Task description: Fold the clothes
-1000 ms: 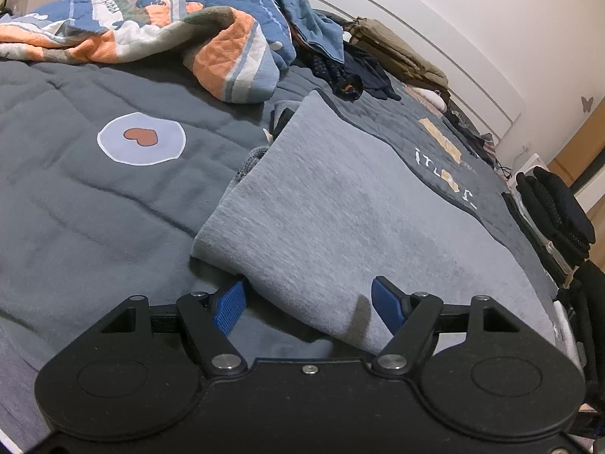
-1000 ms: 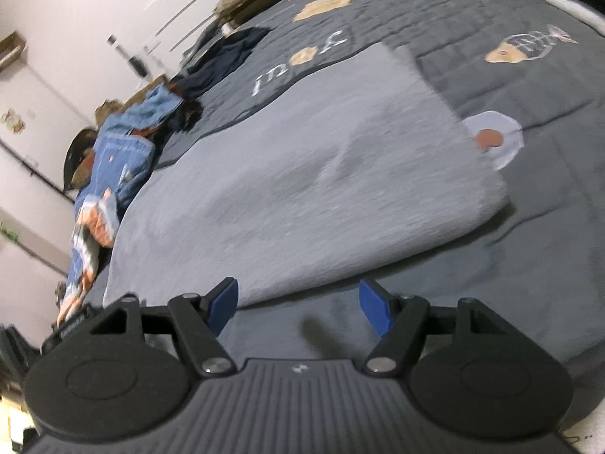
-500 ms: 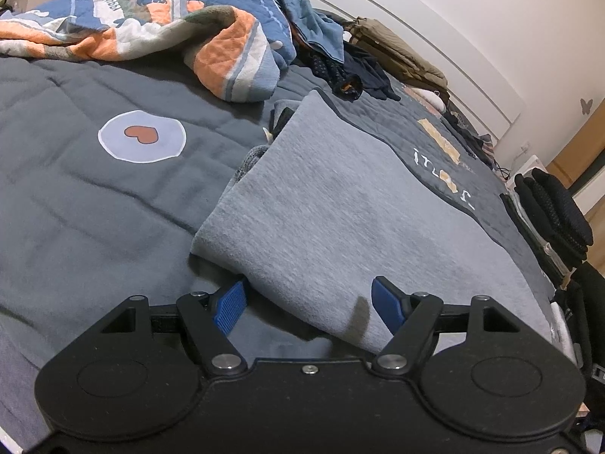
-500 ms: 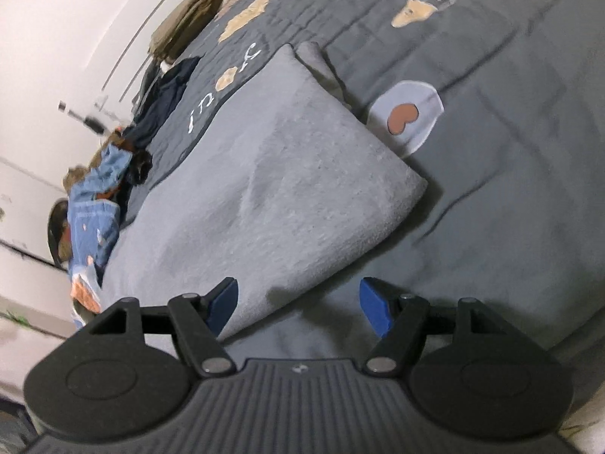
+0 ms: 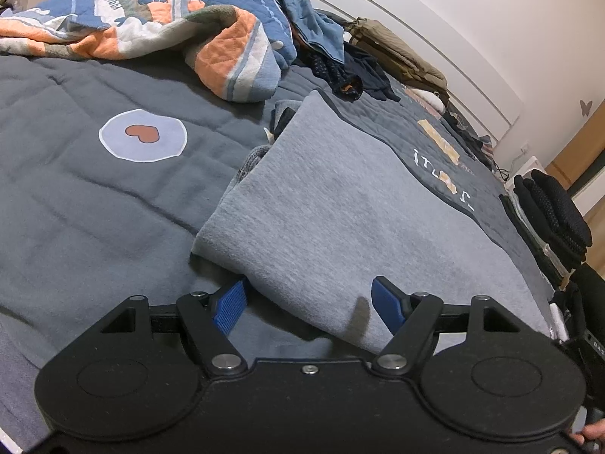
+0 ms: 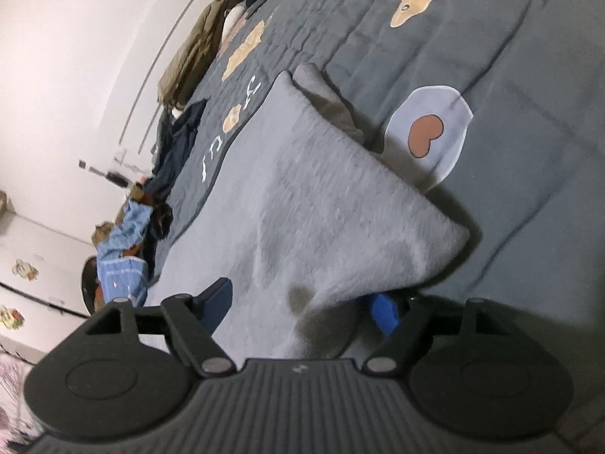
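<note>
So the grey sweatshirt (image 5: 340,219) is lying partly folded across the dark grey bedspread (image 5: 94,208), filling the centre of both wrist views, its near hem at the bottom of each frame.

Left gripper (image 5: 308,302): jaws apart, straddling the near edge of the sweatshirt, one blue pad (image 5: 230,304) low left on the bedspread, the other over the grey fabric. Nothing pinched yet.

Right gripper (image 6: 302,304): jaws have just been opening wider, and the hem sits between them, with one blue pad (image 6: 383,312) tucked under the fabric near the corner at lower right. Pads don't look like they're pressing, so I'd call it open around the cloth.

My take on doing this step well: get both grippers to bite the full stack of layers at the hem before lifting, not just the top one. I'd close both at about the same time and keep the edge taut between them, otherwise the fold could sag or drag the underlayer near the heart patch (image 6: 427,136).
</note>
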Demonstrator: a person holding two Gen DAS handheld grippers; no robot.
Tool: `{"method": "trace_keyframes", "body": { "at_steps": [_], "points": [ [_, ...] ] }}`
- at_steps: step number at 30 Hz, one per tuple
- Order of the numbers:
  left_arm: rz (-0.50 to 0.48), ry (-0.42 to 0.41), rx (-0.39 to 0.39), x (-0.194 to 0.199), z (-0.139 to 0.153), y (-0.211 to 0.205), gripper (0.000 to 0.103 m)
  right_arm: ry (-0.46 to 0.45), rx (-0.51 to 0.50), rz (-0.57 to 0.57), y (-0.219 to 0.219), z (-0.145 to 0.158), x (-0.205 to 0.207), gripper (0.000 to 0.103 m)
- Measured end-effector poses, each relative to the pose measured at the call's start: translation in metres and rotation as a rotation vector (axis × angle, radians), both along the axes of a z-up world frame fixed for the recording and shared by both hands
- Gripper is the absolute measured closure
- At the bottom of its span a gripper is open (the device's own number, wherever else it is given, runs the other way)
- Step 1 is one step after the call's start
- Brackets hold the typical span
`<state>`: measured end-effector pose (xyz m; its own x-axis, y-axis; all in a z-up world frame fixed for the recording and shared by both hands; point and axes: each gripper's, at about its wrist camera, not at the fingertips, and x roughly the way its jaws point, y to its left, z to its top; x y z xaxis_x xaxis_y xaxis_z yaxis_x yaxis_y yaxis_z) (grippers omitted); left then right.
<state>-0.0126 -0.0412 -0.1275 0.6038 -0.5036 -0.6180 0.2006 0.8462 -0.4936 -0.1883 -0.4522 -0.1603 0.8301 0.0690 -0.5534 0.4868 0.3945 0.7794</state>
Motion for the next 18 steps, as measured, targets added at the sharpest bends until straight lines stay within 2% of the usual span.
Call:
{"method": "trace_keyframes", "body": {
  "at_steps": [3, 11, 18],
  "points": [
    [0.024, 0.004, -0.019, 0.001, -0.001, 0.005, 0.032, -0.029, 0.016, -0.026, 0.001, -0.003, 0.001, 0.019],
    [0.071, 0.063, -0.131, -0.003, -0.005, 0.020, 0.032, -0.013, 0.011, -0.051, 0.018, 0.004, -0.007, 0.001],
    [0.094, 0.061, -0.216, 0.004, -0.015, 0.019, 0.032, -0.054, 0.027, -0.118, 0.014, -0.004, -0.004, 0.000]
  ]
}}
